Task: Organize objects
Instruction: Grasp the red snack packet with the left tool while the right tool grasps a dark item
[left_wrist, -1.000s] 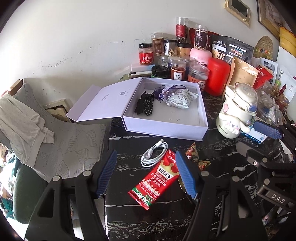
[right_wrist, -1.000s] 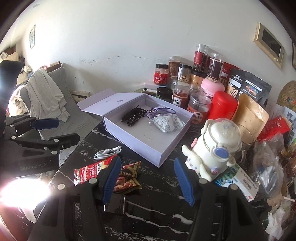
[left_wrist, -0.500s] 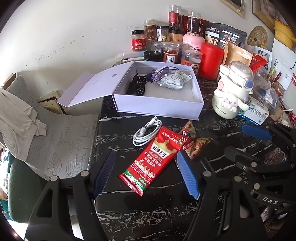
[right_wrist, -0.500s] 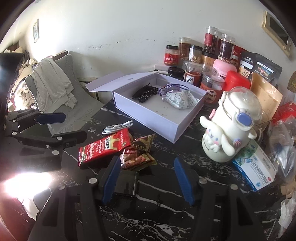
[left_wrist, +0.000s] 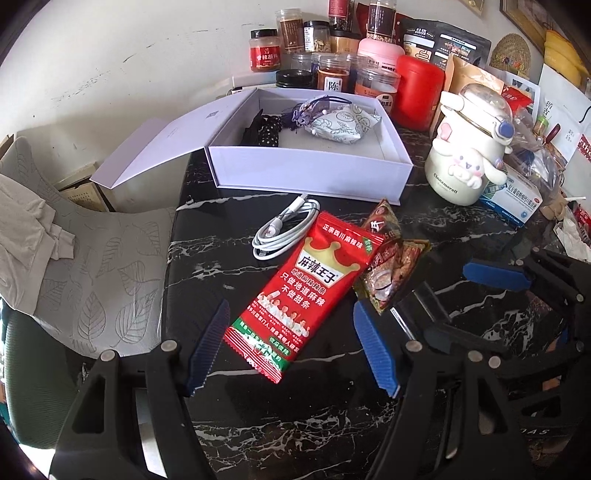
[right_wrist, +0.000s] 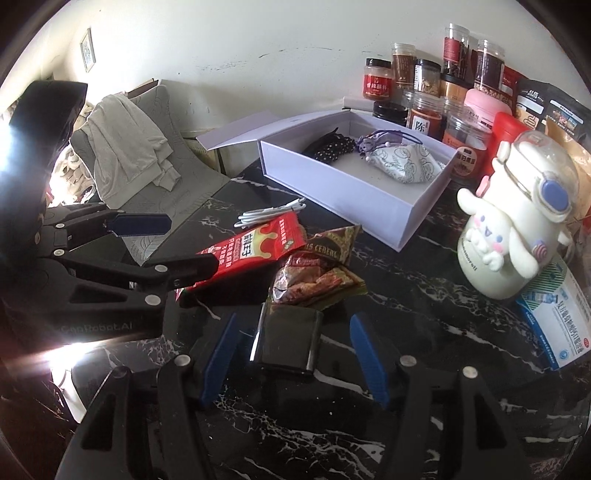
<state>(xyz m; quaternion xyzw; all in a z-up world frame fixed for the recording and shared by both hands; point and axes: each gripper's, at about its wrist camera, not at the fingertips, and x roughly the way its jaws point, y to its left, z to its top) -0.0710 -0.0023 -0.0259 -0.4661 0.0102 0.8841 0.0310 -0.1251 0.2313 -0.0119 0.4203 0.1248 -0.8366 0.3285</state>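
A red snack packet lies on the black marble table, its lower end between the pads of my left gripper, which stands open and does not touch it. Brown snack packets overlap its right side, and a coiled white cable lies behind it. My right gripper straddles a small black box; its jaws are opening and clear of the box. The open white box behind holds a black dotted item and a patterned pouch.
Jars, a red canister and bags crowd the back wall. A white character bottle and a blue-and-white medicine carton stand at the right. A grey chair with cloth sits off the left edge.
Both grippers have sunk towards the table and tilted down. The red packet's end now lies between the left pads, and the black box between the right pads.
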